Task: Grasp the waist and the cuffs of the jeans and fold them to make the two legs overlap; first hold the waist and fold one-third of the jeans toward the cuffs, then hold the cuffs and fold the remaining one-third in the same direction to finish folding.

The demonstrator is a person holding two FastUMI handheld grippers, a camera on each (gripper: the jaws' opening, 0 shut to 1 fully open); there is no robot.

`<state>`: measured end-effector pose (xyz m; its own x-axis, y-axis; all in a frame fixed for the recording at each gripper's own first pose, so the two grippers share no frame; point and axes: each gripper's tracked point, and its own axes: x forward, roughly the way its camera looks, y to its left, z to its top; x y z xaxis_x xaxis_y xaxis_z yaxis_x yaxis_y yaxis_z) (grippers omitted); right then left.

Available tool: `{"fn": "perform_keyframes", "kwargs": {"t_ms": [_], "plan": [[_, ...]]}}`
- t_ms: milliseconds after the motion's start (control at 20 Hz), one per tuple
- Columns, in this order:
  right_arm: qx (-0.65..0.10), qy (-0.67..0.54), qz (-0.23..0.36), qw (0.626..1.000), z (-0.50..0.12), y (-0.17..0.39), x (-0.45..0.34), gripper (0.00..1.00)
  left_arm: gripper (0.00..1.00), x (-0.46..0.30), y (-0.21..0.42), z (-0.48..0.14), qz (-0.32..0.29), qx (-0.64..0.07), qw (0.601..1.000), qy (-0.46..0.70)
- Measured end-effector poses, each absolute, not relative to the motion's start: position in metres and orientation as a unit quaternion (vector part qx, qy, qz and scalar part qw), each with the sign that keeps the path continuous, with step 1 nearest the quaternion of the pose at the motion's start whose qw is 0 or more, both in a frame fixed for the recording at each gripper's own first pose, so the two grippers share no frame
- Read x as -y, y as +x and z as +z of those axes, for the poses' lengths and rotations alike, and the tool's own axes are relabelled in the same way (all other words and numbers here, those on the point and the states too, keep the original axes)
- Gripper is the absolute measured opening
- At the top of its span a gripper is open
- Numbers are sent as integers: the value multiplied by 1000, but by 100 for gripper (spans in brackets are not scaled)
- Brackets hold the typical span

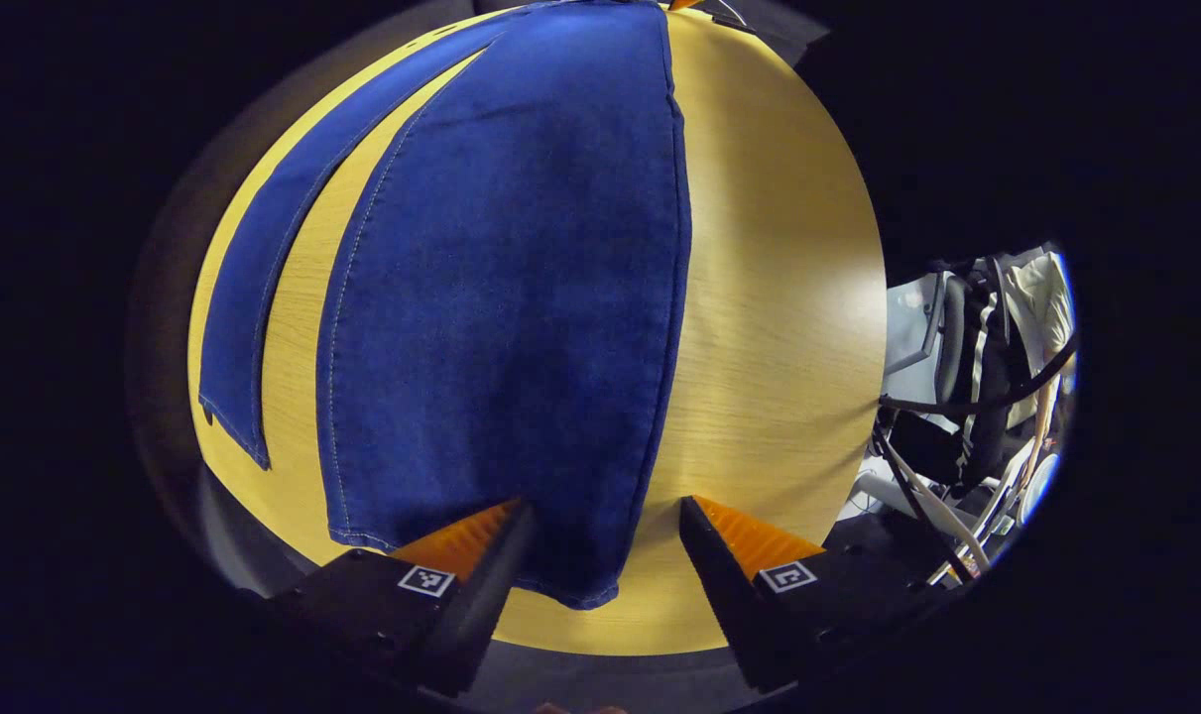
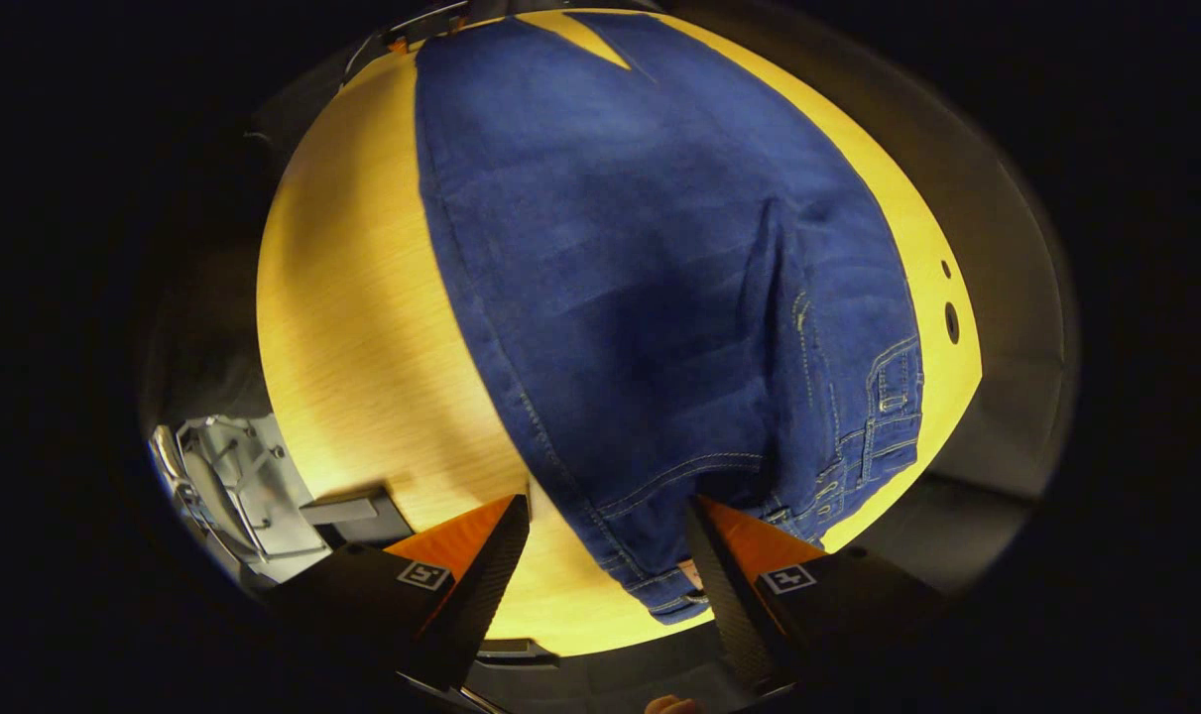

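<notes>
Blue jeans (image 1: 521, 297) lie flat on a yellow wooden table (image 1: 779, 297), their two legs spread apart. In the left gripper view my left gripper (image 1: 605, 531) hovers open over the cuff (image 1: 560, 575) of the nearer leg, a finger on each side of it. The other leg (image 1: 253, 288) runs off to the left. In the right gripper view my right gripper (image 2: 610, 531) stands open over the corner of the waist (image 2: 660, 565), where the jeans (image 2: 640, 278) show pocket stitching and belt loops. Neither gripper presses the denim.
The table's near edge (image 1: 600, 645) curves just below the cuff. Cables and equipment (image 1: 967, 397) sit beyond the table to the right in the left gripper view. A grey metal frame (image 2: 233, 486) stands off the table's side in the right gripper view.
</notes>
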<state>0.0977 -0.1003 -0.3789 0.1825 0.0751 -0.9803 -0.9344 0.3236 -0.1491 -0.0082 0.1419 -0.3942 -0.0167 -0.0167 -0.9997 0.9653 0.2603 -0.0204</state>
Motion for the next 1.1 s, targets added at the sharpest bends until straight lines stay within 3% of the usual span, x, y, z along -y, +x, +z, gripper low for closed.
{"fn": "perform_keyframes", "kwargs": {"t_ms": [300,350,400,600,700,750,1000,1100], "plan": [[-566,-397,389,609,-387,94,104,95,94,-140,-8,-391,-423,-580,559,415],[-572,-391,386,608,-388,94,105,87,93,-138,-6,-392,-419,-579,567,410],[-583,-384,376,609,-388,95,106,84,86,-137,2,-390,-415,-578,574,406],[-596,-328,337,651,-382,117,101,14,7,-141,29,-392,-381,-597,610,356],[-599,-289,321,675,-374,124,96,14,6,-138,26,-390,-370,-612,614,334],[-600,-274,311,684,-374,121,97,5,6,-137,31,-390,-364,-606,622,336],[-583,-206,281,734,-339,125,90,5,6,-125,36,-362,-355,-604,662,267],[-562,-150,275,766,-314,138,82,5,6,-118,57,-344,-333,-592,701,218]]}}
